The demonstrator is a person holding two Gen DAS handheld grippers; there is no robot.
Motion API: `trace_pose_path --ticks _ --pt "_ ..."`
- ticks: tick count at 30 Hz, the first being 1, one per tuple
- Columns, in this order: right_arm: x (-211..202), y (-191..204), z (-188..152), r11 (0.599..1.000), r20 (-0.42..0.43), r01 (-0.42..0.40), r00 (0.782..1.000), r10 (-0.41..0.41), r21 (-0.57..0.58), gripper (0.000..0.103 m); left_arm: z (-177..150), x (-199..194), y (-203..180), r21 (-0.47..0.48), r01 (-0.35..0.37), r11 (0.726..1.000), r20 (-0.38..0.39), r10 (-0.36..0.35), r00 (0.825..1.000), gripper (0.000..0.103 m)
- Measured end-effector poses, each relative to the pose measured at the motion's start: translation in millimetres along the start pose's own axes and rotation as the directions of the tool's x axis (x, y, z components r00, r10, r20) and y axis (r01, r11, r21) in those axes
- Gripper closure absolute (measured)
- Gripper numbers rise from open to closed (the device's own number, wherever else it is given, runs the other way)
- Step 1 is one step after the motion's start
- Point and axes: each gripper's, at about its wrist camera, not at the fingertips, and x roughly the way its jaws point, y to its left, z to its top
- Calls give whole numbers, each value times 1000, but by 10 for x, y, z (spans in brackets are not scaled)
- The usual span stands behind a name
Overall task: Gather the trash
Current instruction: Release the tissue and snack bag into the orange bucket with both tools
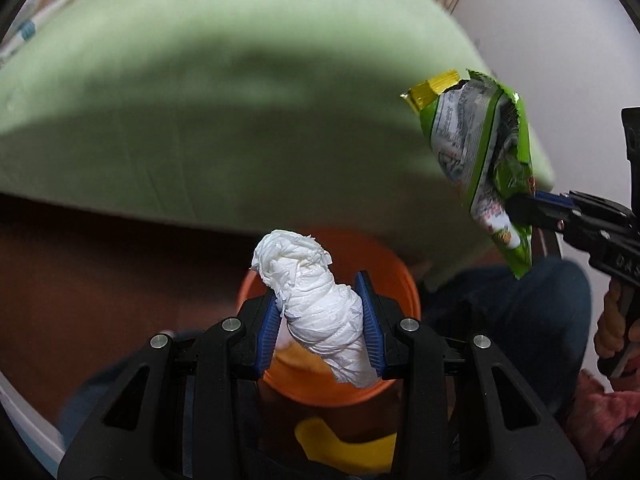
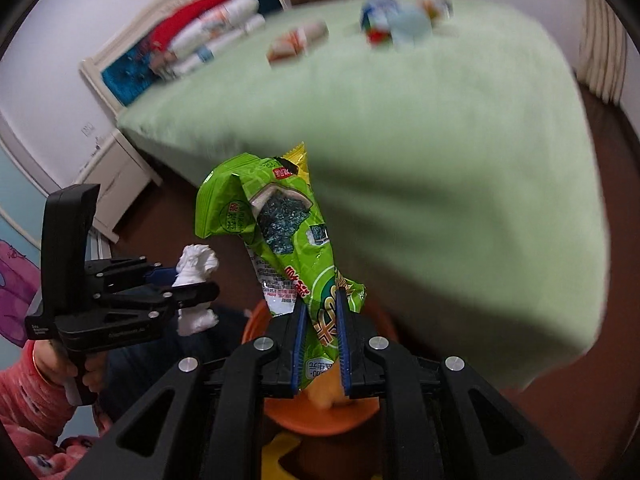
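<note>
Left wrist view: the left gripper [image 1: 322, 316] clamps a twisted white tissue wad [image 1: 316, 312] between its 2 blue pads, directly above the orange bin [image 1: 404, 288]; right of the bin, the right gripper [image 1: 516, 210] pinches a green snack wrapper [image 1: 484, 152] in front of the green bed [image 1: 220, 120].

Right wrist view: the right gripper [image 2: 322, 344] grips the wrapper [image 2: 280, 232] over the bin [image 2: 320, 420]; left of the bin, the left gripper [image 2: 200, 280] holds the tissue wad [image 2: 196, 264]; blurred packets [image 2: 298, 42] lie on the bed [image 2: 440, 140] beyond the bin.
</note>
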Motion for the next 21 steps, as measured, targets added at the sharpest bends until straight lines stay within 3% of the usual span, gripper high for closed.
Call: trace_pose_path --ticks 8,15,21 --pt "532 -125 -365 997 -147 11 989 0 72 89 -268 642 3 -24 -6 1000 -171 1 985 67" --pt "806 -139 -567 995 -228 41 974 -18 95 89 -402 999 -113 -23 -23 999 -258 16 966 67" --pt "960 -183 -591 992 -274 65 961 -34 106 89 -448 1062 -113 -18 -42 999 -281 35 959 67"
